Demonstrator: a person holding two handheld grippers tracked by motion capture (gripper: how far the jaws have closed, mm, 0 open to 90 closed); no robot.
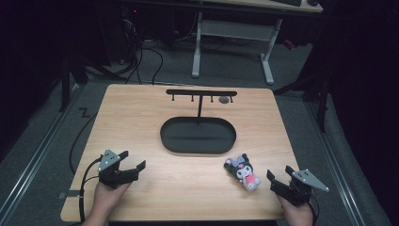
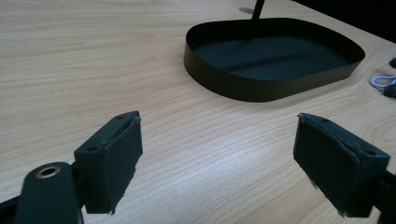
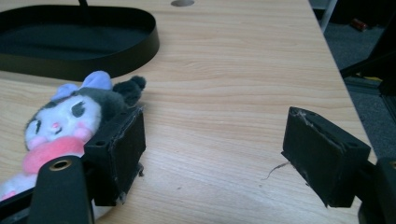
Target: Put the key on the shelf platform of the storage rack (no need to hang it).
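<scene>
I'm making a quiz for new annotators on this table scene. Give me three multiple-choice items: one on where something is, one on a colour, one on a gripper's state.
1. Where does the plush toy lie?
A. inside the tray
B. on the table between the tray and the right gripper
C. hanging from the rack

2. What colour is the oval tray?
A. black
B. white
C. red

3. How do the left gripper's jaws stand?
A. shut on the toy
C. shut on nothing
B. open, holding nothing

Key: 1 B, the toy rests on the wood of the table just ahead of the right gripper; 2 A, its wall and floor are black; 3 B, the left gripper view shows bare table between the spread jaws.
</scene>
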